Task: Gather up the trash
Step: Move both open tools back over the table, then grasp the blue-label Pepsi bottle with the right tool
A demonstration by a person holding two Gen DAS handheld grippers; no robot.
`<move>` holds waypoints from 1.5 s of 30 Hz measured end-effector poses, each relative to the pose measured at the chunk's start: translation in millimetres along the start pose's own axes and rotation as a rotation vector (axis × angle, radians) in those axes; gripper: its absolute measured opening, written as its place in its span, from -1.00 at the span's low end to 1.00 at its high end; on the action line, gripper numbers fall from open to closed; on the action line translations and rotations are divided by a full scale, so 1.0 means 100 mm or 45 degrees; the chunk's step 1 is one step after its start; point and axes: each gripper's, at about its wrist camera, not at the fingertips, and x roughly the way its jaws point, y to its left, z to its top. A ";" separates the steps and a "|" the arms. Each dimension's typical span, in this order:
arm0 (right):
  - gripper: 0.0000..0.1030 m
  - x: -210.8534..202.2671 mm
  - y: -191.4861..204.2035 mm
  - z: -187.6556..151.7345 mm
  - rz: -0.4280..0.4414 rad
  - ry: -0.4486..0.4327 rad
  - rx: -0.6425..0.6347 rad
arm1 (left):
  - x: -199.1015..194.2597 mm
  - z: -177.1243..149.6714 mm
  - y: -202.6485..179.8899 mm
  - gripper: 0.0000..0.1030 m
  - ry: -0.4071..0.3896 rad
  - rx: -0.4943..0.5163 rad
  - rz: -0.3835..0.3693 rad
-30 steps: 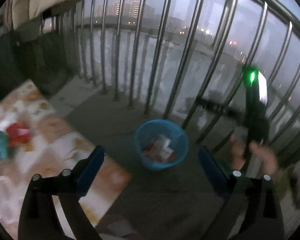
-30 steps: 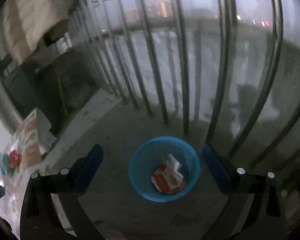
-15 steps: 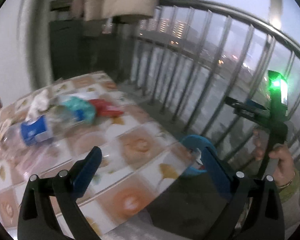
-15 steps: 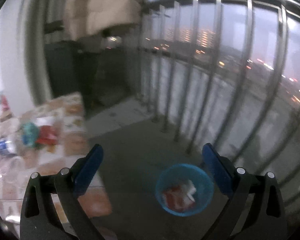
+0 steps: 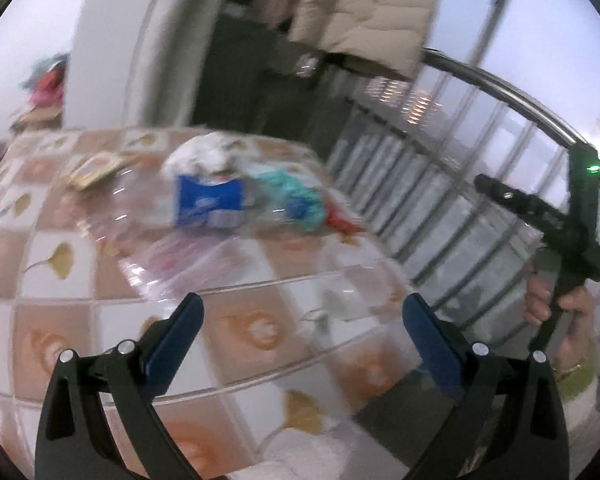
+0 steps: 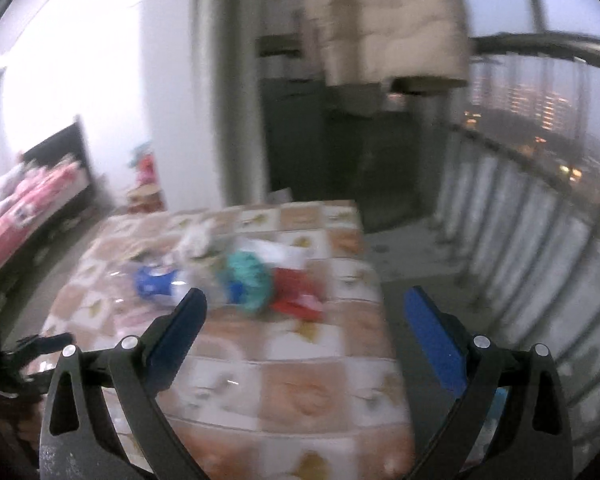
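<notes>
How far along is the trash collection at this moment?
Done: cannot be judged from these views; no bin is clearly in view. In hand: nothing; the left gripper and right gripper are both open and empty above the table. Left: a blurred pile with a blue-labelled item, a teal wrapper, a red wrapper and white crumpled paper.

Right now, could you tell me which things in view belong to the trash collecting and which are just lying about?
Job:
blue packet
teal wrapper
red wrapper
crumpled white paper

Lying about:
hanging beige coat
railing
bedding
</notes>
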 end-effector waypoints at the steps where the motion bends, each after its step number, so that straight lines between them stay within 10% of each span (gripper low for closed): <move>1: 0.85 0.05 0.08 0.03 0.016 0.008 -0.022 | 0.01 0.00 0.08 0.89 0.005 -0.010 0.044; 18: 0.85 0.77 1.24 0.17 0.149 0.154 -0.505 | 0.29 0.12 0.65 0.89 -0.002 -0.064 0.296; 45: 0.82 2.26 1.92 -0.11 0.324 0.636 -1.136 | 0.71 0.20 0.89 0.79 0.067 -0.147 0.261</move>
